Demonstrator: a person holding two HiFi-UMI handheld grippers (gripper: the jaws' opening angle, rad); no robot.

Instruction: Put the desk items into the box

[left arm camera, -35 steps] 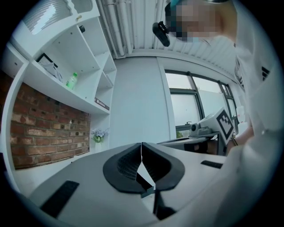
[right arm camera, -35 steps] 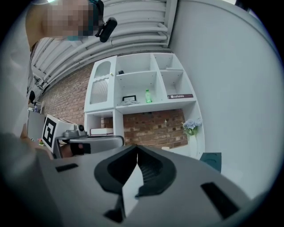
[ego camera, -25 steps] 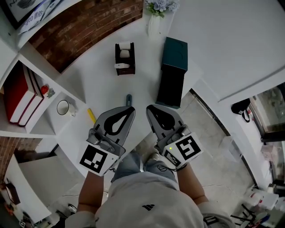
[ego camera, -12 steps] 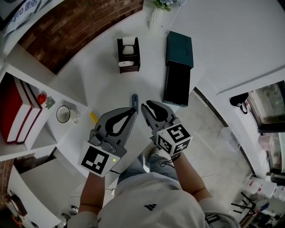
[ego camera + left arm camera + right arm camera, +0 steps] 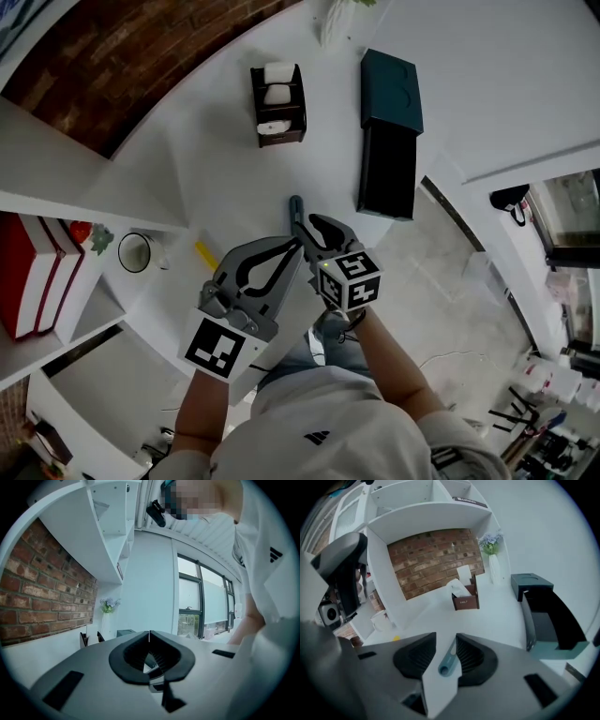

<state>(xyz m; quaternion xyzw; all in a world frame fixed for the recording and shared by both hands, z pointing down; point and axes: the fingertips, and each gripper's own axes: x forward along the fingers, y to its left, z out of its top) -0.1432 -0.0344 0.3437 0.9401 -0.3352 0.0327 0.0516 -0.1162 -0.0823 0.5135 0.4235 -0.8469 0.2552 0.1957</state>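
Note:
A slim blue-grey tool [image 5: 295, 203] lies on the white desk, near its front edge. My right gripper [image 5: 301, 225] is right over its near end. In the right gripper view the tool [image 5: 448, 659] lies between the jaws, close along the right one, and the jaws are opening around it without pressing. My left gripper [image 5: 296, 244] hovers just to the left, shut and empty, its tips meeting [image 5: 149, 633]. The dark teal box [image 5: 392, 89] stands at the back right with its black drawer [image 5: 386, 173] pulled out; it is seen again as the box [image 5: 529, 586].
A brown holder [image 5: 278, 103] with white items stands at the back, a white vase [image 5: 336, 23] beyond it. A yellow piece [image 5: 205, 254] and a mug [image 5: 137, 251] sit left. Red books [image 5: 28, 281] fill the left shelf. The desk edge drops off to the right.
My right gripper has swung left and forward over the blue-grey tool and its jaws have spread apart. The left gripper has stayed about where it was, shut.

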